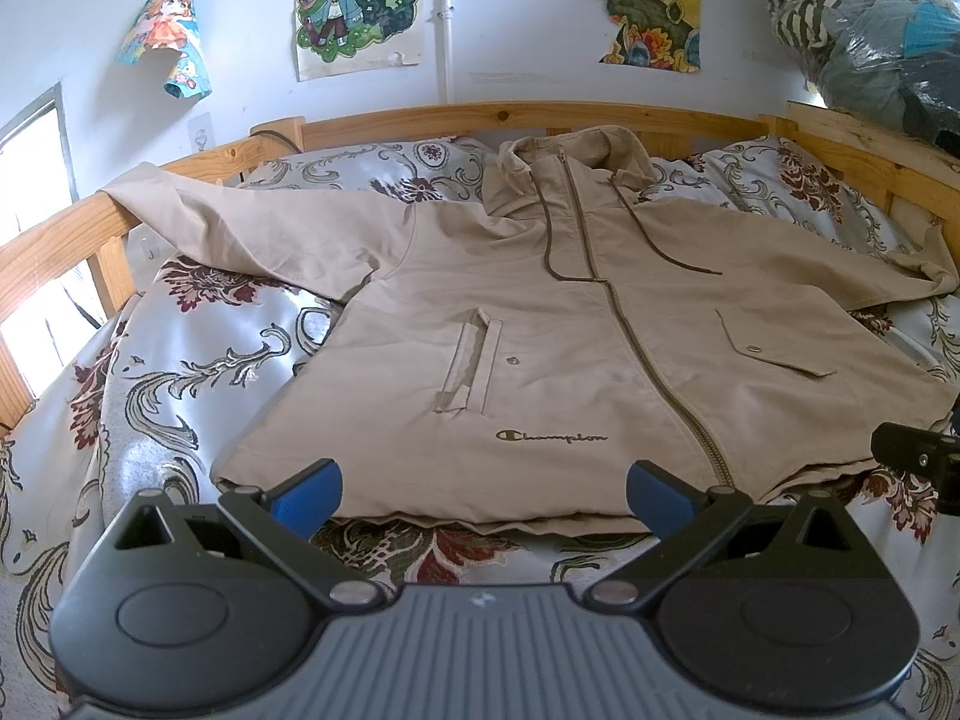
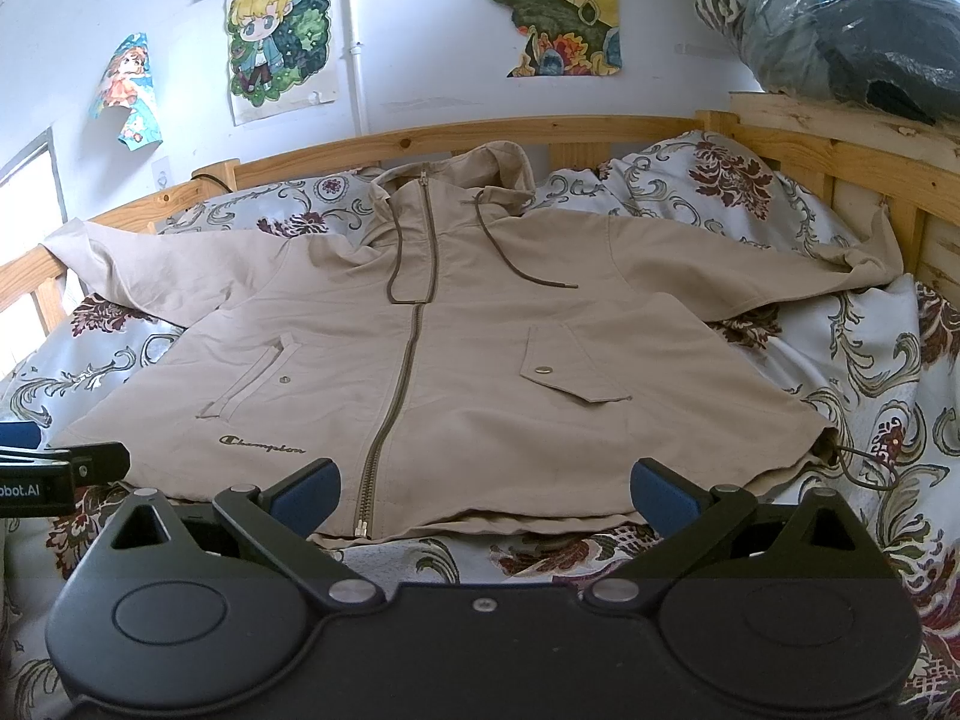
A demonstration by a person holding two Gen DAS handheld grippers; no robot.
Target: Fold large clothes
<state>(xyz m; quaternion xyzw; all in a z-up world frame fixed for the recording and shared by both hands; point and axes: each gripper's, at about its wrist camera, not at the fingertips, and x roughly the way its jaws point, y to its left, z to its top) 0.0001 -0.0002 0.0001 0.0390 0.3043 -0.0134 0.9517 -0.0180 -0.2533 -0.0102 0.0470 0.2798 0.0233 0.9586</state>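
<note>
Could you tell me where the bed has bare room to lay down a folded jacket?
Bare quilt lies between the jacket and the rail; more shows right of the hem. The middle is covered, sleeves reaching both rails.

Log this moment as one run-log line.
jacket: flat, zipped, unfolded | bed: under jacket | left claw: open at hem | right claw: open at hem

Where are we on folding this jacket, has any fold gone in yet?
Done: the beige jacket lies flat, face up and zipped on the floral bedspread, sleeves spread. In hand: nothing; the left tool and right tool are open at the hem, gripping no fabric. Left: every fold, sleeves and body.
</note>
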